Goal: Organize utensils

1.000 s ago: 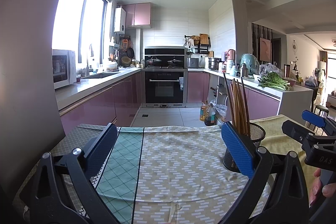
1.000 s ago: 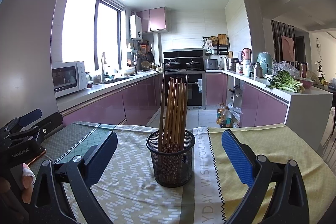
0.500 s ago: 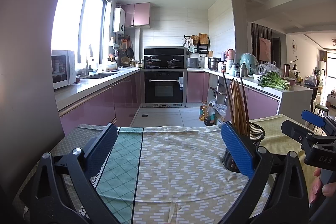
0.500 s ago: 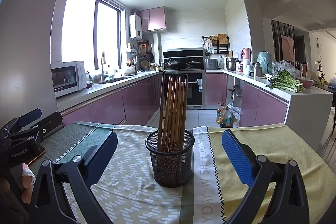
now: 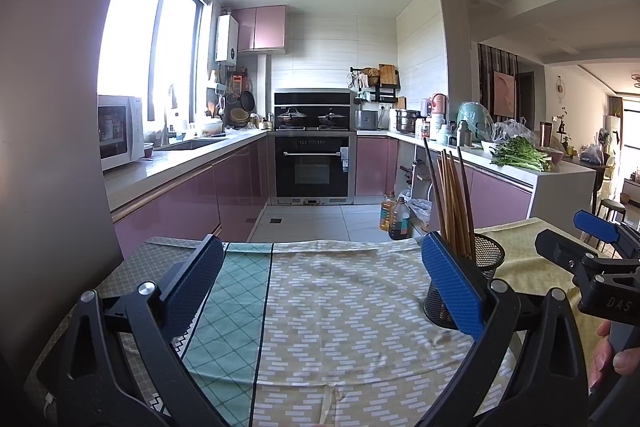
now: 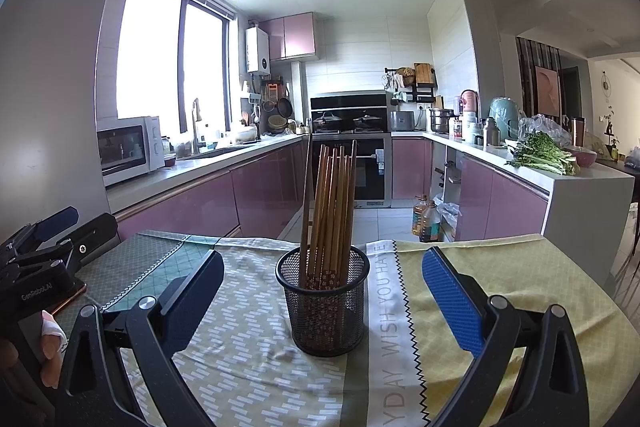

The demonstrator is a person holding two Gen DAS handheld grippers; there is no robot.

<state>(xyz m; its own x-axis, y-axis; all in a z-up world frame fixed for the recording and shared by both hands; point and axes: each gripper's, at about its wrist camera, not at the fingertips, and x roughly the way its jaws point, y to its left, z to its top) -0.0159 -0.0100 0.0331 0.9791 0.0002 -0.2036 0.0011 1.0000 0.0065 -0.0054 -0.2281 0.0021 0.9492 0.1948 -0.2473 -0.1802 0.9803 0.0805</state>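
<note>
A black mesh holder point(image 6: 323, 303) stands upright on the patterned tablecloth point(image 6: 248, 311), filled with several wooden chopsticks point(image 6: 330, 203). My right gripper point(image 6: 322, 291) faces it, open, with the holder a little beyond and between its blue-padded fingers point(image 6: 450, 303). In the left wrist view the same holder point(image 5: 484, 269) sits at the right, partly hidden behind my right-hand finger point(image 5: 450, 281). My left gripper point(image 5: 320, 283) is open over bare cloth, holding nothing.
The table's far edge point(image 5: 320, 243) drops to a tiled kitchen floor with oil bottles point(image 5: 394, 217). Pink cabinets, an oven point(image 5: 314, 169) and counters lie beyond. A hand point(image 5: 616, 357) holds the right gripper; another hand point(image 6: 48, 351) holds the left one.
</note>
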